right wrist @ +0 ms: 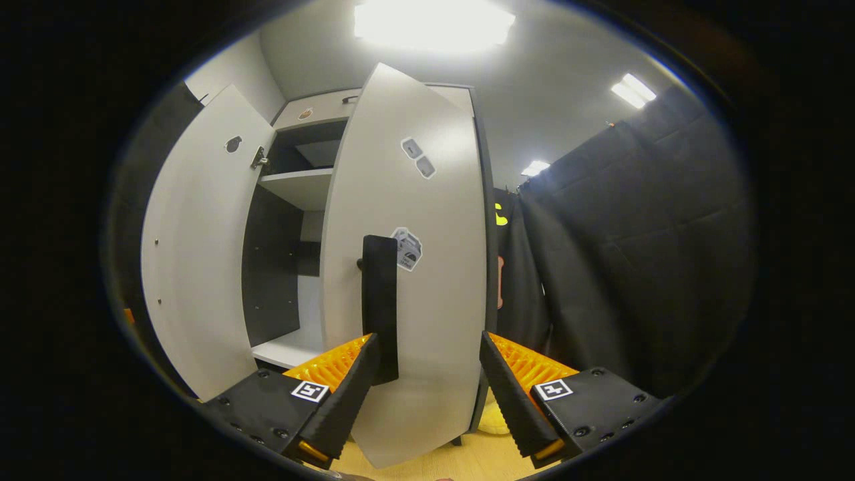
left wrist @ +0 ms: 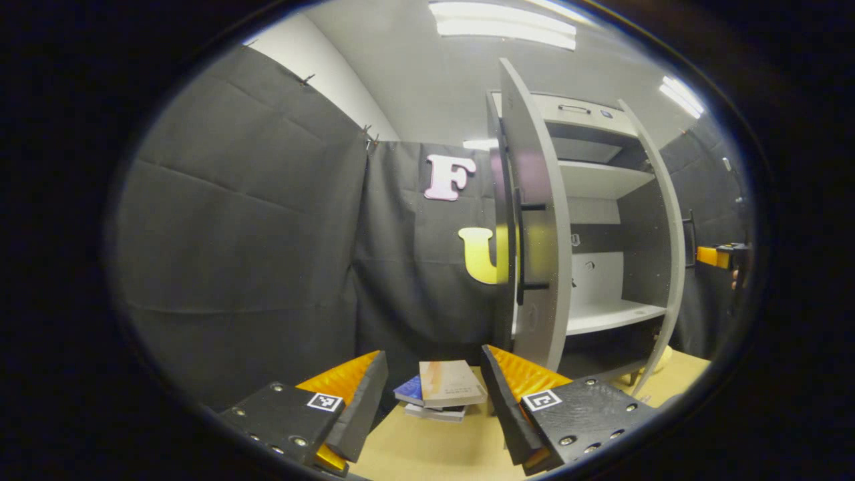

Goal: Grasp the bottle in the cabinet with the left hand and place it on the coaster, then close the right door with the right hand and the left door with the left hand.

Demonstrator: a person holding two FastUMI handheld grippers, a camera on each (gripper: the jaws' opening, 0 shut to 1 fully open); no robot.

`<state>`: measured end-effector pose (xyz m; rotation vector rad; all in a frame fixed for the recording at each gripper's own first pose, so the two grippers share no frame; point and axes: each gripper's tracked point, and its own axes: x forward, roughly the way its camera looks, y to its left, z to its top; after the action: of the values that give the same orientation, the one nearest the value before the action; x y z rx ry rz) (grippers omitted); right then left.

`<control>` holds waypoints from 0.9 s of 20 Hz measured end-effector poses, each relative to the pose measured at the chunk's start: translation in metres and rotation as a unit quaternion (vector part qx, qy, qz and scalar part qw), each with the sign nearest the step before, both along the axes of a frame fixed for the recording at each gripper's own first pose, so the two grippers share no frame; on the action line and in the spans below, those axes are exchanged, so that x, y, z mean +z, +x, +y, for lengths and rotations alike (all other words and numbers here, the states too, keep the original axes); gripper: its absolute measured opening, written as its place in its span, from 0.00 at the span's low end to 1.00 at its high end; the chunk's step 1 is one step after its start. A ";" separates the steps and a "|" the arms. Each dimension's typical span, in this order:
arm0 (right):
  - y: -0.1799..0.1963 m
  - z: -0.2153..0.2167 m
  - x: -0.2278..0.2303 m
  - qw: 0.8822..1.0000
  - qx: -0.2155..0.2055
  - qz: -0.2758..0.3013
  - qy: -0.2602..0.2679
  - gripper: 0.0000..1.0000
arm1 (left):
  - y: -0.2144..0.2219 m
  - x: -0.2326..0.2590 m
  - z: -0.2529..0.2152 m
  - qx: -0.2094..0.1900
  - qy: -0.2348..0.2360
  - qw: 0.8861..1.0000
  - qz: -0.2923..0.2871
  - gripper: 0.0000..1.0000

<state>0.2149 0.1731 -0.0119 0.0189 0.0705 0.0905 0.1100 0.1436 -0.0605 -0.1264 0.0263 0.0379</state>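
Both pairs of jaws stand spread, and neither pinches anything. Our left gripper [left wrist: 434, 394] hangs low over the tan table [left wrist: 441, 454], its fingers framing a small stack of books [left wrist: 442, 391] that lies farther off, with the cabinet [left wrist: 594, 220] up ahead and to the right. In the left gripper view the left door [left wrist: 534, 227] stands swung out edge-on toward us, its dark handle [left wrist: 520, 247] showing, and beyond it the shelves look bare: we see no bottle on the lower shelf [left wrist: 611, 314] or the one above. We cannot make out the bottle or the coaster on the table either, so we judge the bottle to have left the cabinet, but we cannot confirm where it sits.

Our right gripper [right wrist: 431, 381] is close up to the outer face of the right door [right wrist: 407, 267], with its left finger [right wrist: 347, 394] just at the foot of the door's dark vertical handle [right wrist: 380, 307]; we cannot tell whether it touches. That door is part open, a gap showing between it and the cabinet's interior. So we judge the step in hand to be closing the right door. What remains is to push it home, then bring the left gripper to the left door and shut that too.
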 end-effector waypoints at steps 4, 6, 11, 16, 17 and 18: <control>0.007 0.005 -0.005 1.000 0.006 0.005 0.007 0.96 | -0.004 -0.007 0.009 0.013 0.001 1.000 0.008 0.82; 0.006 0.006 -0.006 1.000 0.007 0.008 0.010 0.96 | -0.004 -0.009 0.011 0.016 -0.001 1.000 0.013 0.82; 0.004 0.004 -0.002 1.000 0.002 0.004 0.002 0.96 | 0.007 -0.004 0.009 0.011 -0.002 1.000 0.015 0.82; 0.001 0.004 0.002 0.999 -0.008 0.004 -0.032 0.97 | 0.038 0.016 0.002 -0.008 -0.006 1.000 0.012 0.82; 0.002 0.004 0.002 0.999 -0.008 0.005 -0.036 0.97 | 0.047 0.021 0.000 -0.009 -0.008 1.000 0.009 0.82; 0.003 0.004 0.002 0.999 -0.010 0.007 -0.038 0.97 | 0.056 0.025 -0.003 -0.010 -0.009 1.000 0.007 0.82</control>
<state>0.2175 0.1774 -0.0099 -0.0555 0.0870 0.0680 0.1659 0.1404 -0.0358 -0.1430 0.0423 0.0177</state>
